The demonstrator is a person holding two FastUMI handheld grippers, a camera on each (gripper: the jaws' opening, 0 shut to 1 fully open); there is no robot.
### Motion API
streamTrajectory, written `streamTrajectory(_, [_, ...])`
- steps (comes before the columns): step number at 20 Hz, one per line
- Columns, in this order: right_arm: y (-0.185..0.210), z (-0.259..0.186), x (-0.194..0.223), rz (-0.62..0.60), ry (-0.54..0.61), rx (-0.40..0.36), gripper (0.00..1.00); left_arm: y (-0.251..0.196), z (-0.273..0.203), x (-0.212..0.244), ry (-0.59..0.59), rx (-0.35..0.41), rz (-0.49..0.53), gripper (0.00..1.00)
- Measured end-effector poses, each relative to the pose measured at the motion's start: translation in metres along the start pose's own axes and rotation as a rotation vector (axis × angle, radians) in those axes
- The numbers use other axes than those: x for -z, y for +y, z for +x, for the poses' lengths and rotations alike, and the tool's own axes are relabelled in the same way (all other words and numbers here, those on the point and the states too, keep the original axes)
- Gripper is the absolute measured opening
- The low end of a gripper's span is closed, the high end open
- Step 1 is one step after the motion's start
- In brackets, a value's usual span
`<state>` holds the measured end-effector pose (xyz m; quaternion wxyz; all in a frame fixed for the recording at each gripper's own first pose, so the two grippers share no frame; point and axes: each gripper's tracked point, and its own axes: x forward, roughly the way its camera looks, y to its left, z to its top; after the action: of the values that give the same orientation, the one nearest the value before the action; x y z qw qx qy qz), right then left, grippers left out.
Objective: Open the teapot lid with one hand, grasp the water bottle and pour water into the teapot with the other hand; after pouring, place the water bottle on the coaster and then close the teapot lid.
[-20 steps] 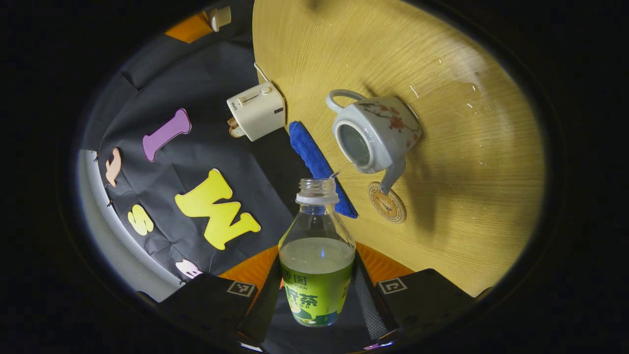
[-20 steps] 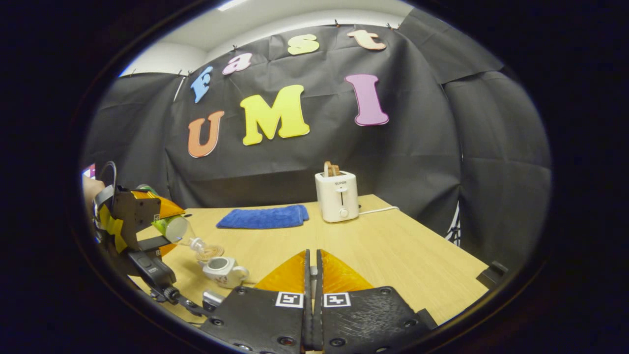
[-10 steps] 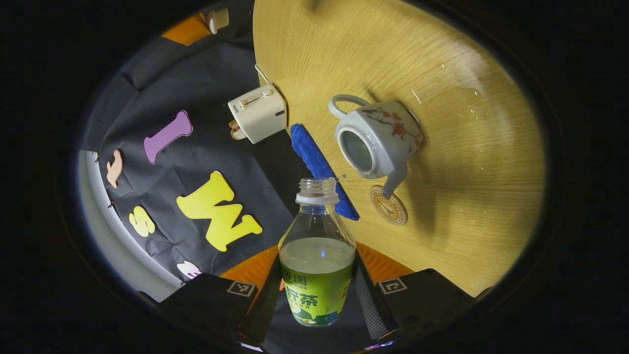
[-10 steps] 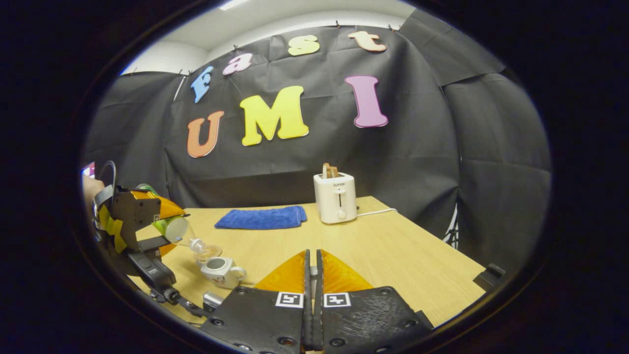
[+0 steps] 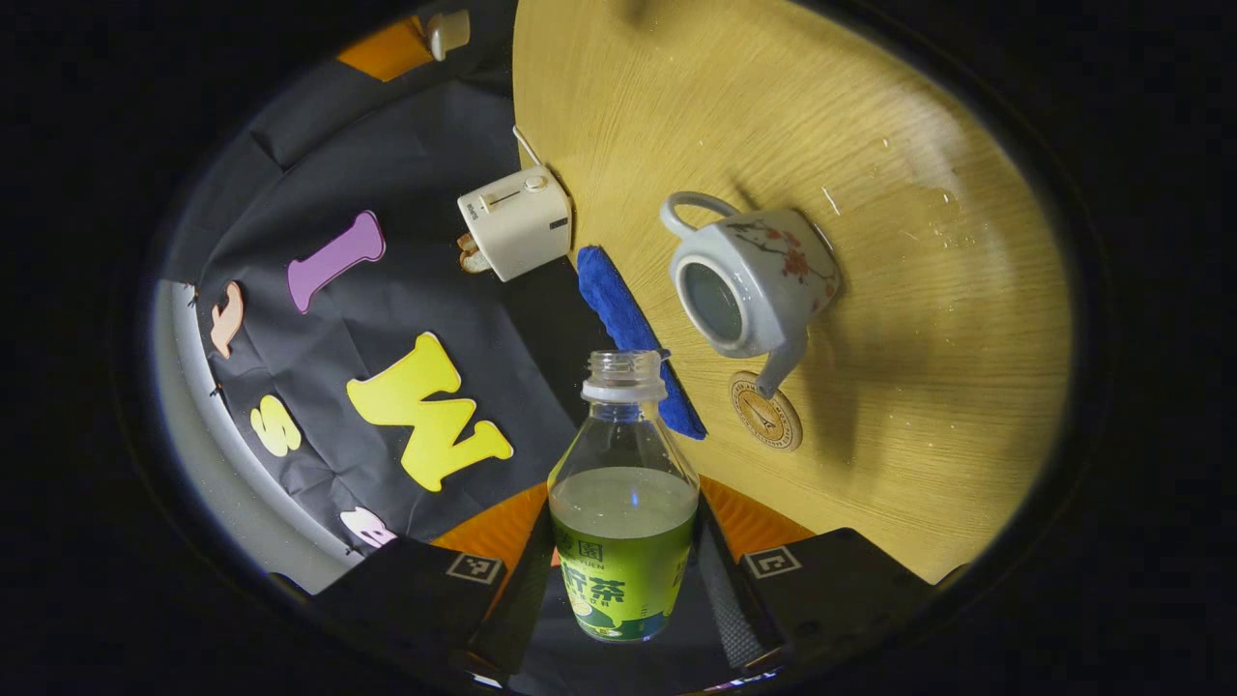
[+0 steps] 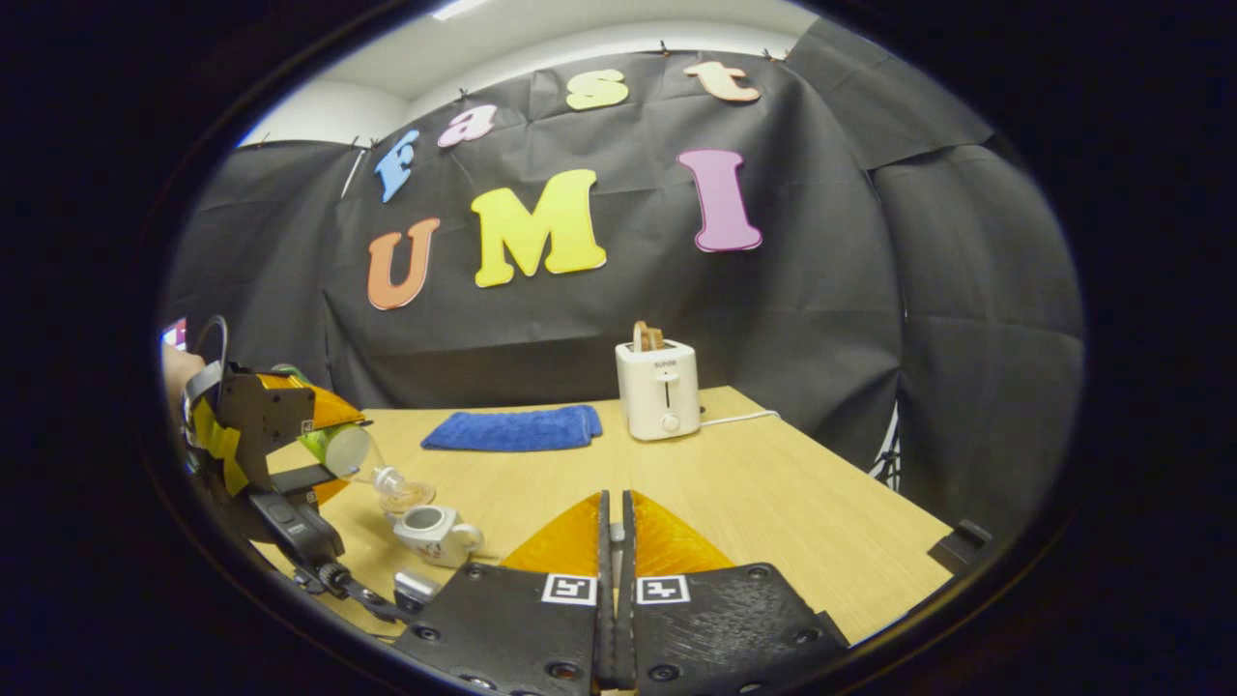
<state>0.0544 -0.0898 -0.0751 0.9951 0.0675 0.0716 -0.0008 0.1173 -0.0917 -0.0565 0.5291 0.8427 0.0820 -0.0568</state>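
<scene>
My left gripper (image 5: 623, 541) is shut on a clear, uncapped water bottle (image 5: 623, 503) with a green label, about half full. In the right gripper view that bottle (image 6: 350, 450) lies tilted, its mouth low and just above the teapot (image 6: 432, 533), with the left gripper (image 6: 261, 425) around it. The white teapot (image 5: 746, 280) with red flowers stands open on the wooden table, its spout over a round coaster (image 5: 765, 418). My right gripper (image 6: 613, 498) is shut; the left gripper view shows the white teapot lid (image 5: 446, 31) at its fingers, off beyond the table.
At the table's back edge a white toaster (image 6: 660, 389) with bread stands beside a folded blue cloth (image 6: 512, 428). Some water drops (image 5: 933, 198) lie on the table (image 6: 773, 493) near the teapot. A black cloth wall closes the booth behind.
The left gripper view has drifted slightly, so the teapot and coaster sit a little further right in it. The bottle stays gripped and the right gripper stays shut.
</scene>
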Motion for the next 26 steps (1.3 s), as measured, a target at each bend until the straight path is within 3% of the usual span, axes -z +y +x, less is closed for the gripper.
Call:
streamTrajectory(3, [-0.001, -0.001, -0.002, -0.001, -0.005, 0.006, 0.0, 0.002, 0.0, 0.002, -0.01, -0.006, -0.02, 0.75])
streamTrajectory(7, [-0.004, -0.002, -0.002, -0.004, -0.008, 0.013, 0.0, 0.011, 0.0, 0.009, -0.022, -0.03, -0.124, 0.76])
streamTrajectory(16, [-0.003, -0.002, -0.001, -0.01, -0.008, 0.021, 0.0, 0.023, 0.023, 0.04, -0.057, 0.025, -0.698, 0.75])
streamTrajectory(22, [0.0, 0.0, 0.004, -0.026, 0.002, 0.023, 0.0, 0.022, 0.032, 0.044, -0.133, 0.014, -1.088, 0.76])
streamTrajectory(26, [0.004, 0.001, 0.004, -0.031, -0.001, 0.018, 0.0, 0.039, 0.038, 0.047, -0.218, -0.12, -1.352, 0.76])
